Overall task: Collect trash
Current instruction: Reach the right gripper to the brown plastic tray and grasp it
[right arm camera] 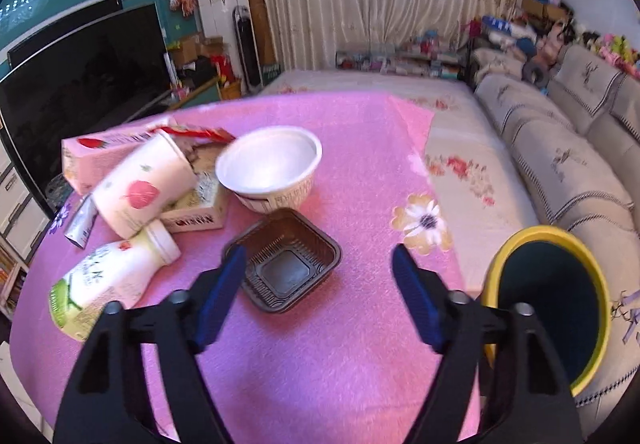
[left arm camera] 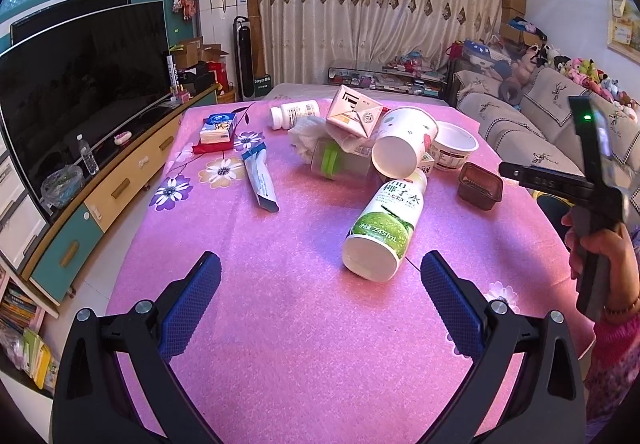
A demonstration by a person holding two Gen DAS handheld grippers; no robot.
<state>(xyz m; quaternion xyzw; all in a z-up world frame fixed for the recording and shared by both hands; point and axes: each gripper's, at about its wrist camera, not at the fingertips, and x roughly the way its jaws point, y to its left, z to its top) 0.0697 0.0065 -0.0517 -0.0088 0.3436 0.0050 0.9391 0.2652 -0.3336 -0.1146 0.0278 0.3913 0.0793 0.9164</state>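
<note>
1. Pink floral tablecloth [left arm camera: 288, 324] covers a table in a living room with a dark television [left arm camera: 80, 84] on the left, cream curtains [left arm camera: 380, 4] behind and a grey sofa [right arm camera: 560, 148] on the right.
2. Trash lies heaped at the far middle of the cloth — a coconut-water bottle [left arm camera: 386, 228] on its side, a tipped paper cup [left arm camera: 404, 144], a pink drink carton [left arm camera: 354, 112], a white plastic bowl [right arm camera: 270, 164], a white pill bottle [left arm camera: 294, 113] and crumpled tissue [left arm camera: 308, 134].
3. Apart from the heap, a blue-and-white sachet [left arm camera: 260, 178] lies flat to its left, with a tissue pack [left arm camera: 218, 128] beyond it.
4. Left gripper [left arm camera: 320, 272] hovers over bare cloth short of the bottle, its jaws spread wide and holding nothing.
5. Right gripper [right arm camera: 318, 264] is likewise spread and empty — its left pad [right arm camera: 224, 292] overlaps the edge of a brown plastic tray [right arm camera: 284, 260] that sits upright just in front of the bowl.
6. Beside the table's right edge stands a yellow-rimmed bin [right arm camera: 548, 300], its dark mouth facing up.
</note>
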